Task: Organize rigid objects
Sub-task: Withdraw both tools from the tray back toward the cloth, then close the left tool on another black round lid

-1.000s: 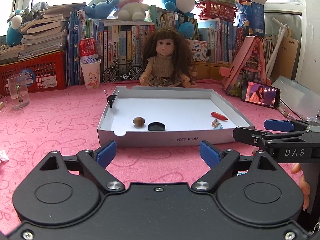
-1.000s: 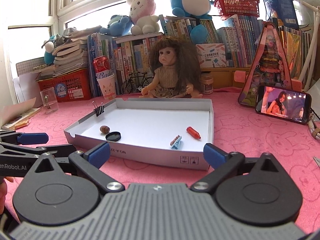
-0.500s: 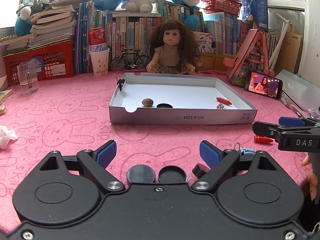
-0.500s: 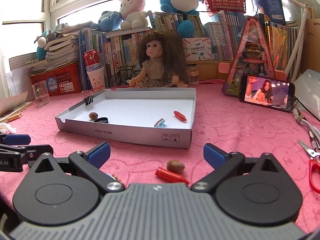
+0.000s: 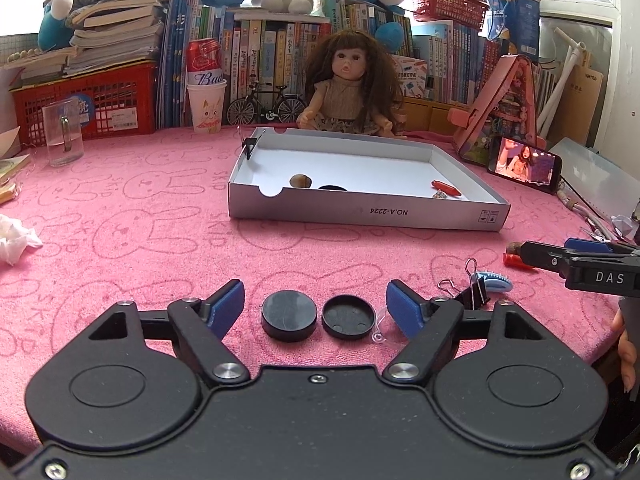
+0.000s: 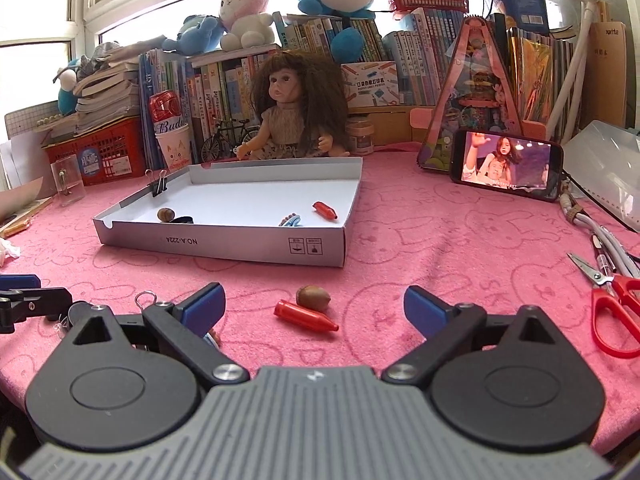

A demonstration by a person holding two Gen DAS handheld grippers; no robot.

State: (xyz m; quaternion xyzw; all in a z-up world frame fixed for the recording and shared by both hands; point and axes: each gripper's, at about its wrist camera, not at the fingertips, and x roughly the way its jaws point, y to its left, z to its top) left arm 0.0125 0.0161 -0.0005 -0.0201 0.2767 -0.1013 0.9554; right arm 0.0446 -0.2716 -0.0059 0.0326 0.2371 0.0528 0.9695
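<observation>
Two black round pieces lie side by side on the pink worktop [image 5: 120, 208] between the blue pads of the left gripper [image 5: 316, 306]: a solid black disc [image 5: 289, 315] on the left and a hollow black cap [image 5: 347, 316] on the right, the two nearly touching. The jaws of the left gripper are closing with both pieces between them, but the pads stand clear of them on either side. A small clear plastic piece [image 5: 379, 331] lies just beside the cap, and a black binder clip [image 5: 472, 289] and a light blue comb-like clip [image 5: 496, 280] sit near the right pad.

The right gripper [image 6: 314, 306] has its jaws spread wide and grips nothing. Between its pads on the worktop lie a red crayon [image 6: 305, 315] and a brown nut [image 6: 313, 298], the nut touching the crayon on its far side.

Farther back stands a shallow white cardboard tray [image 6: 224, 245]. Inside it are another nut [image 6: 165, 214], a black disc [image 6: 183, 220] just beside that nut, a second red crayon [image 6: 324, 211] and a blue clip [image 6: 290, 221], with a binder clip [image 6: 158, 185] clamped on the tray's left wall. Red scissors [image 6: 612, 304] lie at the right edge of the worktop, and a phone [image 6: 506, 164] with a lit screen leans behind. A doll [image 6: 292, 108] sits behind the tray.
</observation>
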